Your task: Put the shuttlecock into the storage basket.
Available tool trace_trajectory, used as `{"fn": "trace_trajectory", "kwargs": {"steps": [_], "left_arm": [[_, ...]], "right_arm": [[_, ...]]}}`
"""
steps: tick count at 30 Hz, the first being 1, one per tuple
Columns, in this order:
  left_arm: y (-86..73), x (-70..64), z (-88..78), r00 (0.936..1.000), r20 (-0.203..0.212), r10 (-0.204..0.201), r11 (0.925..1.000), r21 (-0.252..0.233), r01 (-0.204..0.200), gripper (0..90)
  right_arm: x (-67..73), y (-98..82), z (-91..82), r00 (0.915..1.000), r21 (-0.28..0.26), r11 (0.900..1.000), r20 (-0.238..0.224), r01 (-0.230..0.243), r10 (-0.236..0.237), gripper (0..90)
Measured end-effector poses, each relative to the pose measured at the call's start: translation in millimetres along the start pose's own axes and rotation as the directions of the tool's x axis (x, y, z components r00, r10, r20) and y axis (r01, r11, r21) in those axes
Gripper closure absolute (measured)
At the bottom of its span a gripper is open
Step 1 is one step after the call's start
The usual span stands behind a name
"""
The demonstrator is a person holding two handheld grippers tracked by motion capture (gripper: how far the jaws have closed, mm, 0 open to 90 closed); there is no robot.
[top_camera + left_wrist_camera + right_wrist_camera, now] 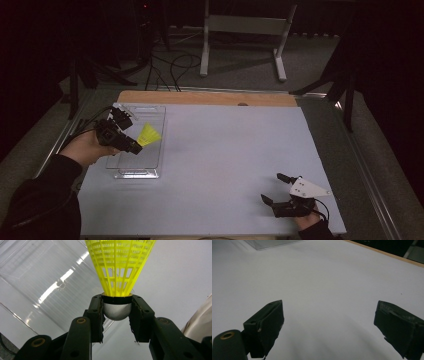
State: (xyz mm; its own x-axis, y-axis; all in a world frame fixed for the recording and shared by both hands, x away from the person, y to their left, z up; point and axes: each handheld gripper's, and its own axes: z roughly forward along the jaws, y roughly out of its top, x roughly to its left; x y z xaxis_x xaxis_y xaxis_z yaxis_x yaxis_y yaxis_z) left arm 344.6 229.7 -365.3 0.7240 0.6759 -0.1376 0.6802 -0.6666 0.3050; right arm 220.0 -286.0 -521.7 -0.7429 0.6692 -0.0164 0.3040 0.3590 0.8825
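Observation:
A yellow shuttlecock (149, 134) with a mesh skirt (120, 262) and a silver rounded cork is clamped at its base by my left gripper (135, 146) (117, 311). The pads press on both sides of the cork, and the skirt points away toward the table's right. The gripper hovers over a clear plastic tray (145, 172) (37, 285) at the left of the white table. My right gripper (275, 189) (329, 322) rests low at the table's front right, jaws wide apart with nothing between them.
The white table surface (225, 150) lies between the two grippers. A wooden strip (200, 97) runs along its far edge. Beyond it stand a grey metal frame (245, 30) and cables on the floor.

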Motion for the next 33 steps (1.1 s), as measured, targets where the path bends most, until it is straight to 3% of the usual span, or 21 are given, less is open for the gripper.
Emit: {"fn": "trace_trajectory", "kwargs": {"steps": [7, 21, 33], "left_arm": [[-14.8, 7.6, 2.4, 0.9994, -0.009, -0.032, 0.9994, 0.015, 0.032, 65.8], [-40.0, 26.9, 4.2, 0.9955, -0.019, -0.093, 0.9955, -0.015, 0.093, 65.8], [-51.2, 42.2, 20.8, 0.9936, -0.03, -0.109, 0.9937, -0.031, 0.108, 65.7]], "right_arm": [[0.5, 0.5, 0.1, 1.0, 0.001, 1.0, 0.003, 0.007, -0.007, 9.3], [0.3, 0.2, 1.1, 1.0, 0.003, 1.0, -0.001, 0.005, -0.005, 9.3], [0.9, 0.6, 1.1, 1.0, 0.002, 1.0, -0.003, 0.007, -0.007, 9.3]]}}
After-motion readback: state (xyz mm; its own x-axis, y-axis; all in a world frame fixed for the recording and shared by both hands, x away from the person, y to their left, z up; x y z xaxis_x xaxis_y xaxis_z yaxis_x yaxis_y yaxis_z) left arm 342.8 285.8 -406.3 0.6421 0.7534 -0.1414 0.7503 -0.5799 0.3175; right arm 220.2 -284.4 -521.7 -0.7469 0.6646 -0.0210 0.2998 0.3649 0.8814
